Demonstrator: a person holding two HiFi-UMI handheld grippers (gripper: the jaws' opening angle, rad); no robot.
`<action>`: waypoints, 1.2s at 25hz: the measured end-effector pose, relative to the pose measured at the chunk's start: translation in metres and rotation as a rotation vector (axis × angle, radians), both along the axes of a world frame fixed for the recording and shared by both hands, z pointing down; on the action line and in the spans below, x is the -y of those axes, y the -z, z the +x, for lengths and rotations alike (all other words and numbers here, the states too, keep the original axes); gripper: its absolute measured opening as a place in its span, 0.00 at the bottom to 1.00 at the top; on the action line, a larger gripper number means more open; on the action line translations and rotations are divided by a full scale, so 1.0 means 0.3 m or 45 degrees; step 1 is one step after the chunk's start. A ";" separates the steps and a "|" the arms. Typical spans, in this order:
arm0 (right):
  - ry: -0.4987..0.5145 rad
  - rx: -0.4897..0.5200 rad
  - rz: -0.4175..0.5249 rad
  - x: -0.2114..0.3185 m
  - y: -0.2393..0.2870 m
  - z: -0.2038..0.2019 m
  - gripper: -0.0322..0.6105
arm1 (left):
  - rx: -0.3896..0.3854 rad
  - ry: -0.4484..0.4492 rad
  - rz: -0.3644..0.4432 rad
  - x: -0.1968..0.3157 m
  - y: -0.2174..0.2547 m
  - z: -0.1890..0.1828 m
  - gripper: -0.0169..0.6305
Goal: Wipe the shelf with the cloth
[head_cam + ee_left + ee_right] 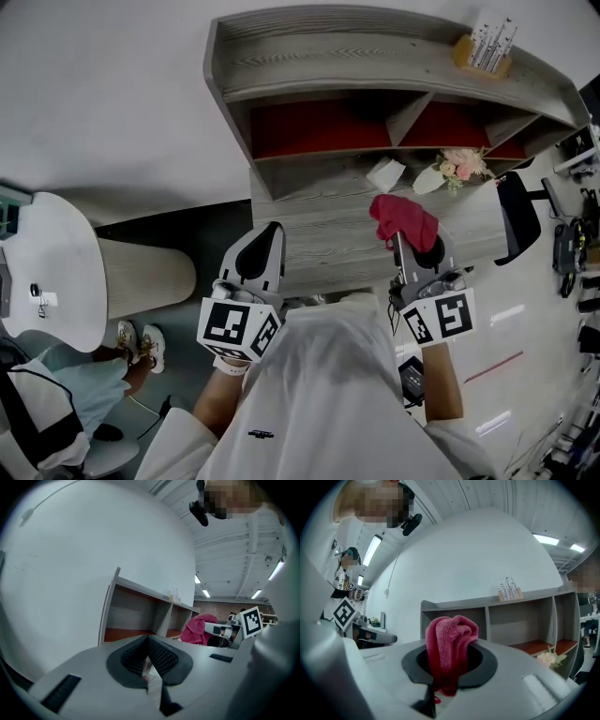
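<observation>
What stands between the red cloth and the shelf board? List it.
Nothing visible lies between the cloth, gripped in the right tool, and the bare board of the shelf under it. Farther back on that board, a white crumpled wad and a small bunch of flowers would obstruct wiping.

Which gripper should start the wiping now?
Right. The right gripper is shut on the red cloth, already over the shelf; the left gripper is shut and holds nothing.
</observation>
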State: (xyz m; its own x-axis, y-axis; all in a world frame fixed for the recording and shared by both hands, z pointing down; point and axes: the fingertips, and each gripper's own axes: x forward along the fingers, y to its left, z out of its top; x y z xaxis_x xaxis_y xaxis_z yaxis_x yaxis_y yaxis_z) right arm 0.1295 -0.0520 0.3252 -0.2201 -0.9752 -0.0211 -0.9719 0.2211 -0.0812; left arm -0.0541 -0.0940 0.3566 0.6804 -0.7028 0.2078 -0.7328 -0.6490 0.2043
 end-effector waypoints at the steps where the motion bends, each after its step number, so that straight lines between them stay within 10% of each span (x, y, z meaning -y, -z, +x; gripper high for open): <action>1: 0.007 -0.002 -0.015 -0.013 -0.019 -0.010 0.15 | 0.003 -0.001 0.005 -0.003 0.001 -0.002 0.04; 30: 0.152 0.112 -0.054 -0.002 -0.057 -0.100 0.15 | 0.025 -0.014 0.011 -0.051 -0.049 0.056 0.04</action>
State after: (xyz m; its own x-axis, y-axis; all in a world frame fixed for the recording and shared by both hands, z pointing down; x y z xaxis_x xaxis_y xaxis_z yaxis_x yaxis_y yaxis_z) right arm 0.0994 -0.0514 0.3423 -0.3337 -0.9427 -0.0047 -0.9275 0.3292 -0.1770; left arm -0.0373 -0.0789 0.3712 0.6842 -0.6968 0.2152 -0.7292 -0.6590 0.1846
